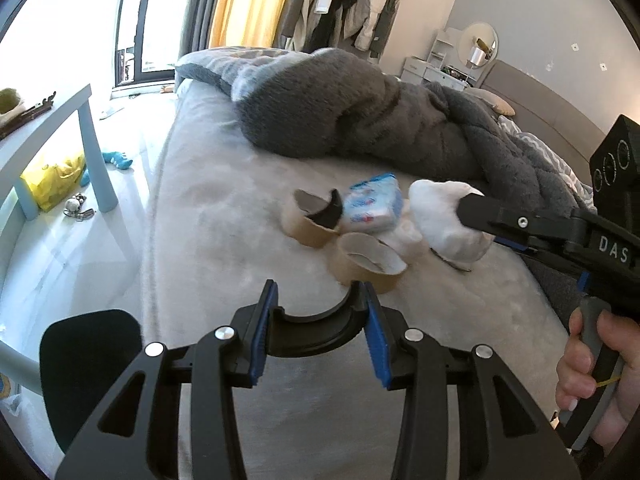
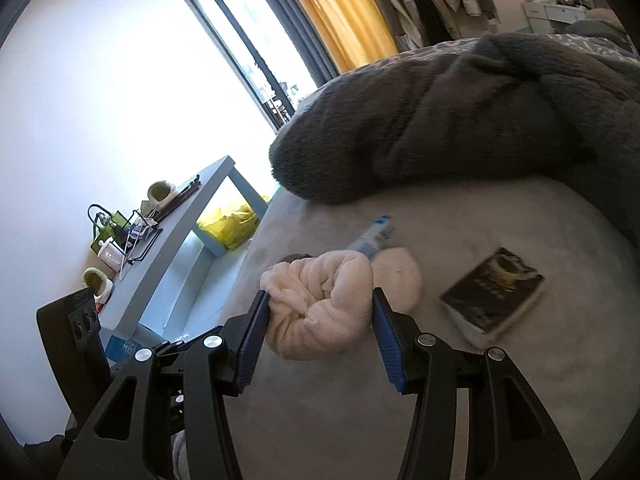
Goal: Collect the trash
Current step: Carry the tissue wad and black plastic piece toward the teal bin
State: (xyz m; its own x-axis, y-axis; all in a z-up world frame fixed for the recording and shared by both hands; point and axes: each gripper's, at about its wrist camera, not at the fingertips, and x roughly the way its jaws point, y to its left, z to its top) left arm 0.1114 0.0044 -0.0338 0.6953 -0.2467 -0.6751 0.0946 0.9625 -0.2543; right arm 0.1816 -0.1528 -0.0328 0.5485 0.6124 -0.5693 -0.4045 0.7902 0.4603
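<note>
A grey blanket is bunched aside, baring the bed where paper cups and a tissue pack lie. Right gripper clamps a crumpled wad for removal; left gripper pinches a black curved scrap.

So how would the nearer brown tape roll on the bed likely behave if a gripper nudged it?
The nearer tape roll lies tilted on the soft bed, so it would probably wobble or tip flat. It looks like a hollow, mostly used core, likely light. It is round, so it may roll if set on edge.
</note>
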